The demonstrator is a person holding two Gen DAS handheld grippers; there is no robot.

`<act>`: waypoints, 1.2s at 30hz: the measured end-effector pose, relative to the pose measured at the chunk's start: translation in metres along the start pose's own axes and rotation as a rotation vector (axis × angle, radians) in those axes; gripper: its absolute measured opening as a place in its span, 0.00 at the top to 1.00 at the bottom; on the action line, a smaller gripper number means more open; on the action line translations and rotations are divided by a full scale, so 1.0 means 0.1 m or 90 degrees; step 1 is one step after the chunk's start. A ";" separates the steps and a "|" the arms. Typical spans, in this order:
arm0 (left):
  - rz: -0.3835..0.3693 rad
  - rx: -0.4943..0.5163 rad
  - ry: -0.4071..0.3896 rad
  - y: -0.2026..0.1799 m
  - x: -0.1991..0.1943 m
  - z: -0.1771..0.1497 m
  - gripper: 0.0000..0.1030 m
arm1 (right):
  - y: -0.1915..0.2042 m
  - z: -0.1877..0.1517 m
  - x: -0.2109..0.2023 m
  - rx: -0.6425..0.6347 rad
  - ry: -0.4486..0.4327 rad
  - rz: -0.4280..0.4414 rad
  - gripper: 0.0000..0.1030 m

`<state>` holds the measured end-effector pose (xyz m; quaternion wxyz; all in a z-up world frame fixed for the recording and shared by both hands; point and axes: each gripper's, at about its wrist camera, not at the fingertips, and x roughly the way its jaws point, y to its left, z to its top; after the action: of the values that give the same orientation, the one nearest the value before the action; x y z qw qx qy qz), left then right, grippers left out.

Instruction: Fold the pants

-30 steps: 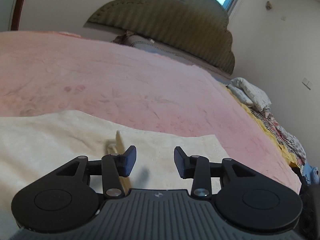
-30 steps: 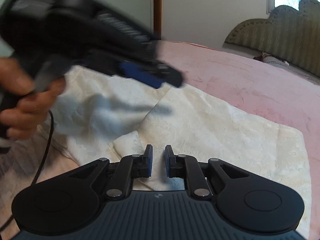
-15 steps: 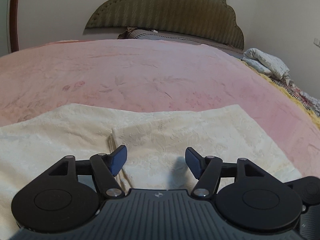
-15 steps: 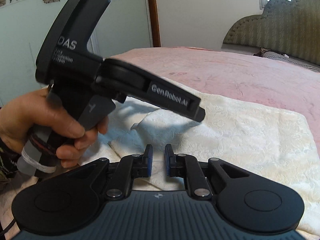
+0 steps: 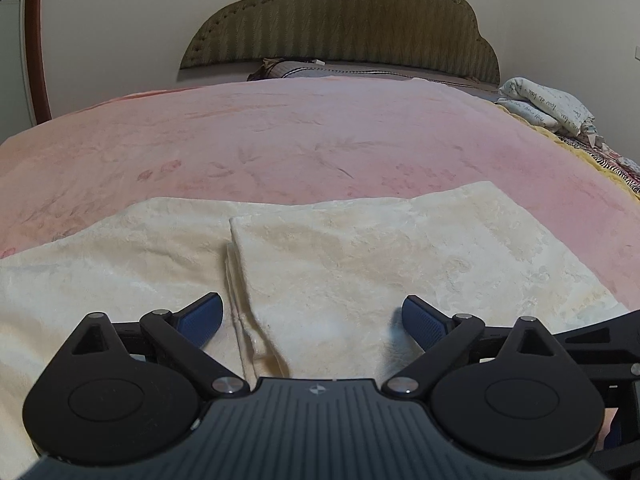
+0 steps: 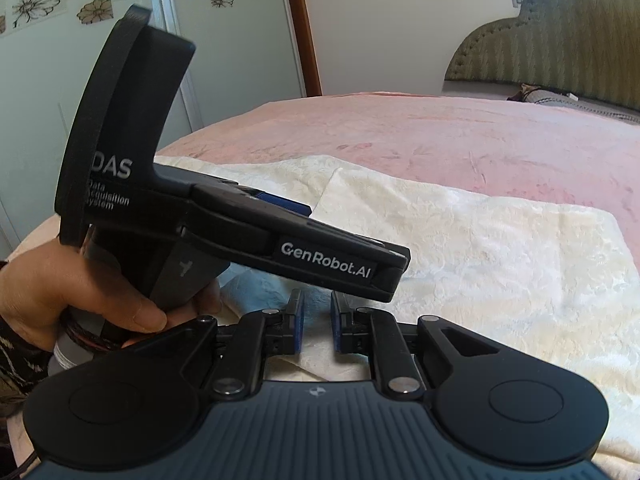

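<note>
Cream plush pants [image 5: 360, 264] lie folded on the pink bedspread [image 5: 320, 140], with the top layer's edge running toward me. My left gripper [image 5: 312, 312] hovers low over that edge. Its jaws are opening wide, and the cloth under them is not touched by the blue pads [image 5: 208, 312]. In the right wrist view the pants [image 6: 480, 248] spread to the right. A hand [image 6: 80, 292] holds the left gripper [image 6: 354, 240] just ahead of my right gripper [image 6: 318, 320]. The right jaws stand nearly together, with cream cloth filling the narrow gap.
An olive padded headboard [image 5: 340, 20] and a pillow [image 5: 292, 68] stand at the far end of the bed. Folded printed bedding [image 5: 548, 104] lies at the right edge. A flower-patterned wardrobe door [image 6: 120, 20] is on the left.
The left jaws have spread from partly open to wide. The left gripper has sunk closer to the pants and rolled level. The right gripper has kept its narrow gap and barely shifted.
</note>
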<state>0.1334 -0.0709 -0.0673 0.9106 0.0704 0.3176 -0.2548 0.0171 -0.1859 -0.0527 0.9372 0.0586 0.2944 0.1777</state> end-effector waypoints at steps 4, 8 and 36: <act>0.003 0.002 -0.007 -0.01 -0.01 -0.02 0.03 | -0.10 0.02 -0.02 0.020 0.000 0.013 0.86; 0.004 0.004 -0.011 -0.01 -0.01 -0.04 0.03 | -0.15 0.03 -0.02 0.031 0.000 0.019 0.86; 0.159 -0.133 -0.082 0.45 -0.72 -0.30 0.01 | -0.38 0.05 -0.25 0.085 -0.062 0.098 0.00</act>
<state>0.0918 0.0064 -0.0488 0.9560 -0.0019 0.2723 -0.1091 0.0121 -0.2301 -0.0433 0.9281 0.1521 0.2540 0.2259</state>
